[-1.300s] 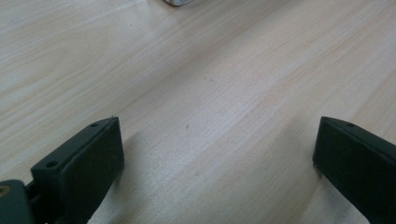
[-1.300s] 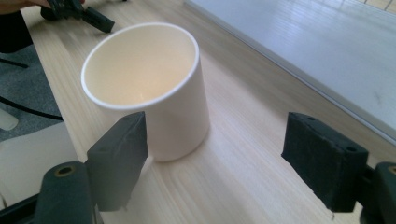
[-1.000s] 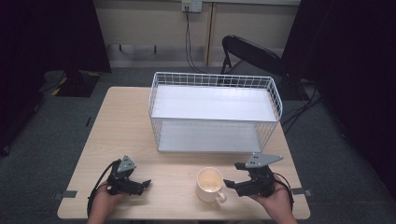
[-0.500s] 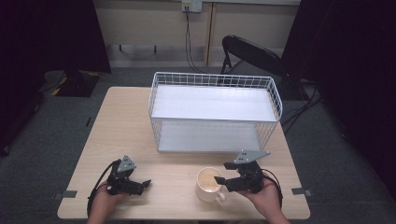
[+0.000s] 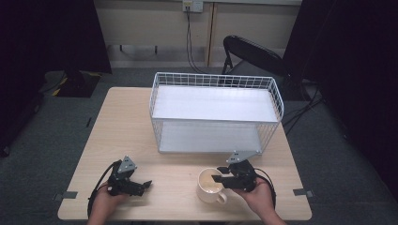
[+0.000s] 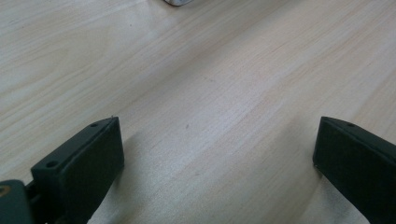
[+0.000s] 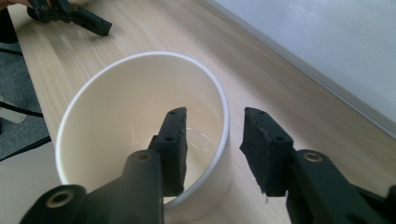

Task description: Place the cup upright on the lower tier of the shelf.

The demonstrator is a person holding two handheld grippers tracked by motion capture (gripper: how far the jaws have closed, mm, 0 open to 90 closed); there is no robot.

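A cream mug (image 5: 208, 186) (image 7: 116, 112) stands upright near the table's front edge, its handle toward the person. My right gripper (image 5: 217, 179) (image 7: 214, 128) straddles the mug's right wall, one jaw inside the cup and one outside. Its jaws have just been closing. In the right gripper view a small gap still shows on each side of the rim, so the pads do not press on it. My left gripper (image 5: 144, 185) (image 6: 215, 140) rests on the bare wood at the front left, open, with nothing between its jaws.
A white wire basket (image 5: 216, 78) with a white shelf inside stands at the back middle of the wooden table (image 5: 126, 126). A black chair (image 5: 253, 50) is on the floor behind the table. In the right gripper view, the left gripper (image 7: 70, 14) lies far off.
My right gripper has moved left onto the mug's rim, and its jaws have narrowed around the wall. The left gripper and the mug have stayed put.
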